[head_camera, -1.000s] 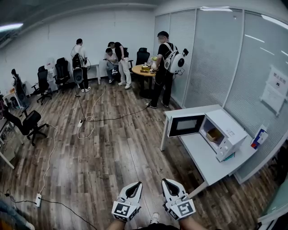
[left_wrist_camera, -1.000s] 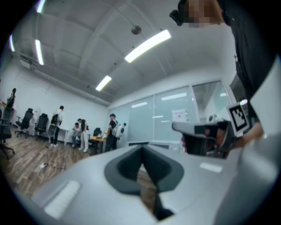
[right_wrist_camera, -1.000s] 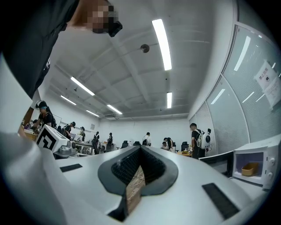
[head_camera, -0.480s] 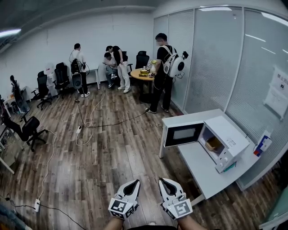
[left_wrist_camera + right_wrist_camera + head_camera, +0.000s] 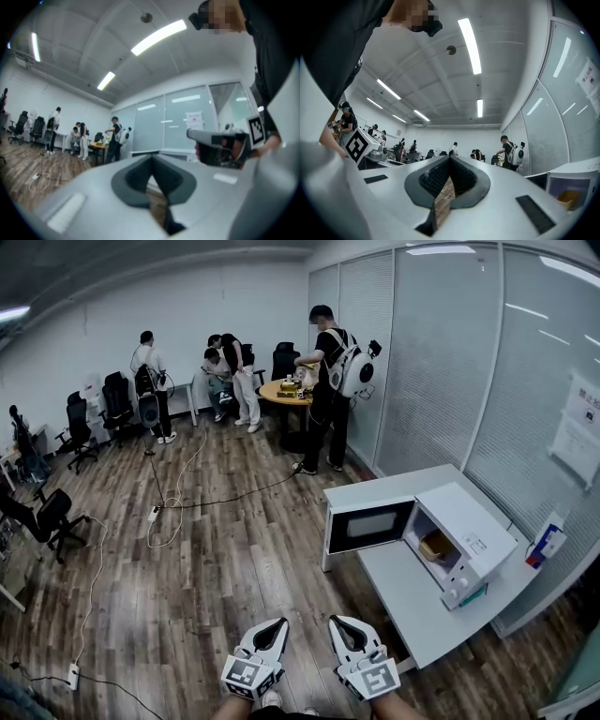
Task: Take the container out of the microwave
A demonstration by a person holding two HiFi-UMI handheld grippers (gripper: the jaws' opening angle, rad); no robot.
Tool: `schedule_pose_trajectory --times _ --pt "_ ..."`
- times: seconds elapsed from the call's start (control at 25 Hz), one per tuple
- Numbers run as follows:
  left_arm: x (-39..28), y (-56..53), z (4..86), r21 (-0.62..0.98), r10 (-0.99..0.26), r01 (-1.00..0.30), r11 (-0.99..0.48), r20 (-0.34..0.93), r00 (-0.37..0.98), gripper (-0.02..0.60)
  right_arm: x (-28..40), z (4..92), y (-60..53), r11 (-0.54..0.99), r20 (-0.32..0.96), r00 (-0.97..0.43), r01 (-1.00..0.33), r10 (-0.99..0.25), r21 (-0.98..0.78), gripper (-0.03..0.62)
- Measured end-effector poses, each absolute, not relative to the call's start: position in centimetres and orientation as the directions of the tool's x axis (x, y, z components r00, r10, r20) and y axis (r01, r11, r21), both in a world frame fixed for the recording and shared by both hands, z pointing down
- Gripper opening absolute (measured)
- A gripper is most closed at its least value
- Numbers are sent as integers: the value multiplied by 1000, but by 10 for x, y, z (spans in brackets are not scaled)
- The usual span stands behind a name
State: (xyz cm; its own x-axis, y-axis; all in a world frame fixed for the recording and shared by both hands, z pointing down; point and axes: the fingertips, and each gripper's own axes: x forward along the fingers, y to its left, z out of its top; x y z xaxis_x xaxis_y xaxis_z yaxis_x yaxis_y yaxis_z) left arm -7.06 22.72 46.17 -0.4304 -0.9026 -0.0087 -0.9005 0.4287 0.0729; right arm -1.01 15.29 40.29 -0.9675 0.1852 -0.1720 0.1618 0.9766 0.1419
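Observation:
A white microwave (image 5: 469, 535) stands on a white table (image 5: 412, 601) at the right, its door (image 5: 368, 526) swung open to the left. Inside it sits a tan container (image 5: 434, 547), also seen at the right edge of the right gripper view as a tan container (image 5: 568, 199). My left gripper (image 5: 279, 622) and right gripper (image 5: 337, 621) are side by side at the bottom of the head view, over the wooden floor, well short of the table. Both are shut with nothing between the tips, as the left gripper (image 5: 151, 157) and right gripper (image 5: 450, 158) show in their own views.
A glass partition (image 5: 441, 371) runs behind the table. A blue and white carton (image 5: 544, 545) stands at the table's far end. Several people stand or sit round a round table (image 5: 286, 390) at the back. Cables (image 5: 173, 507) and office chairs (image 5: 42, 517) are on the floor at the left.
The whole view has moved forward over the floor toward the microwave table, and both grippers came along with it. Their jaws stayed shut.

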Motion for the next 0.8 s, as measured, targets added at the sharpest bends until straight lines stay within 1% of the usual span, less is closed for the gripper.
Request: schedule_pose_trajectory --times 0.2,0.28,0.36,0.44,0.6,0.8 --pt "-89 192 467 75 -922 -920 385 -12 -387 6 -27 406 124 983 -152 -978 118 140 142 -2" --pt "-99 179 470 73 -930 -928 365 -22 -368 6 -38 410 109 990 -129 -986 90 104 107 -2" --pt "-115 166 473 71 -929 -927 367 -28 -370 6 -51 418 98 994 -145 -984 98 104 47 -2" --pt "-131 152 475 68 -932 -930 360 -29 -362 6 -62 424 87 996 -156 -983 88 92 31 -2" --pt "-157 122 470 63 -954 -954 294 -44 -297 6 -85 427 63 998 -143 -989 34 42 57 -2" --pt "-189 91 469 67 -978 -978 199 -42 -202 6 -118 416 40 997 -172 -985 -43 -32 61 -2"
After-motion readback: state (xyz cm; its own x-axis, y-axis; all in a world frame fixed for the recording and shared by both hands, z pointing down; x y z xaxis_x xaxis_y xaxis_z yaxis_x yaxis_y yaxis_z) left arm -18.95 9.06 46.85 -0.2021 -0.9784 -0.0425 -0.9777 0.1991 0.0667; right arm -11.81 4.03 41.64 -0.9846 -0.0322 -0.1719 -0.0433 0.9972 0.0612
